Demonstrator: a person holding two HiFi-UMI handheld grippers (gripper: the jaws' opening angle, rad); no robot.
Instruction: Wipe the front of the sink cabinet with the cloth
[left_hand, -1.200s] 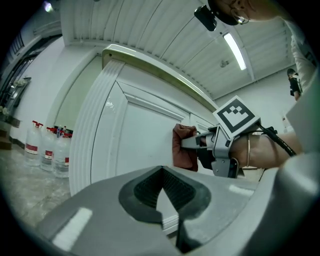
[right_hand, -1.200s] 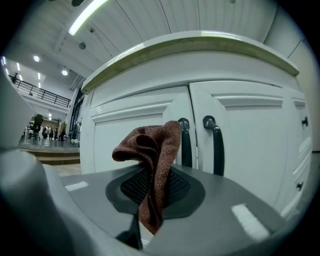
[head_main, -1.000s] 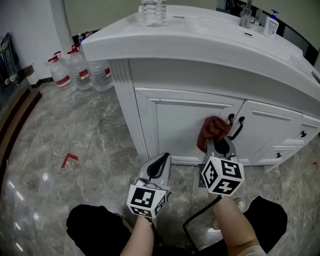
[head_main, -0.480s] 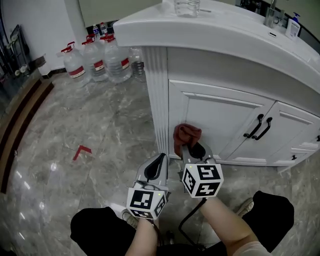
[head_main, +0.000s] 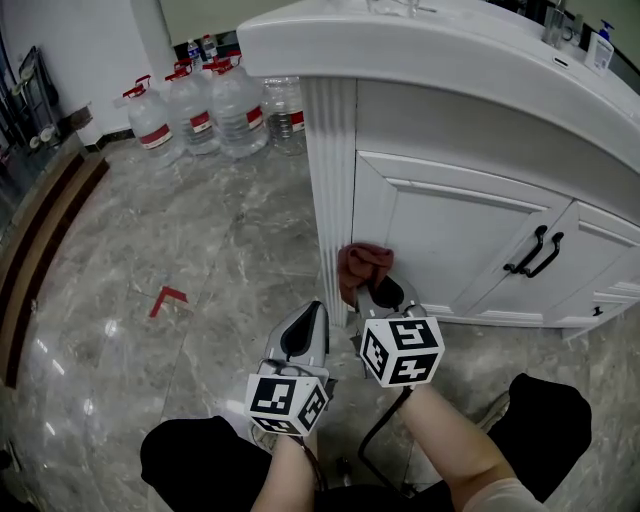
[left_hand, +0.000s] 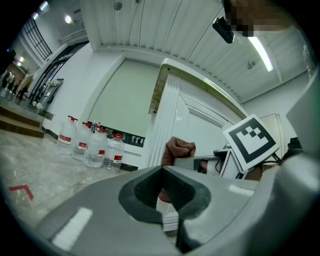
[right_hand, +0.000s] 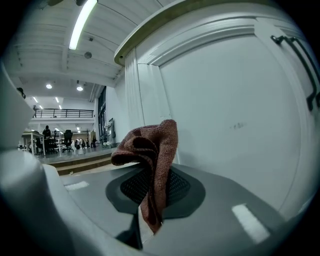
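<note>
Floor (head_main: 110, 230): grey marbled tile, glossy, extending left and near of the cabinet.
Water bottles (head_main: 200, 100): a group of large clear bottles with red caps and red labels, standing on the floor at far left, against the wall.
Red mark (head_main: 168, 298): angled red tape on the floor, left of both grippers and well apart from them.
Left gripper (head_main: 316, 308): held low over the floor, near the cabinet's left corner. In the left gripper view the jaws (left_hand: 162, 172) are closed together with nothing between them. Its marker cube (head_main: 287, 400) sits at the near end, above the forearm.
Fluted post (head_main: 330, 170): white vertical corner trim of the sink cabinet (head_main: 470, 140), directly far of the left gripper.
Cloth (head_main: 362, 265): reddish-brown, bunched, at the lower left corner of the left door (head_main: 440, 235), just right of the fluted post. Contact with the panel cannot be confirmed. Also visible in the left gripper view (left_hand: 179, 149).
Right gripper (head_main: 385, 295): just right of the left gripper, pointed at the cabinet front. In the right gripper view the jaws (right_hand: 150, 187) are clamped on the cloth (right_hand: 152, 150), which stands up above them and folds over leftward.
Handles (head_main: 533, 252): two black pulls, side by side where the two doors meet, right of the cloth and well apart from it.
Countertop (head_main: 420, 50): white, overhanging the cabinet front.
</note>
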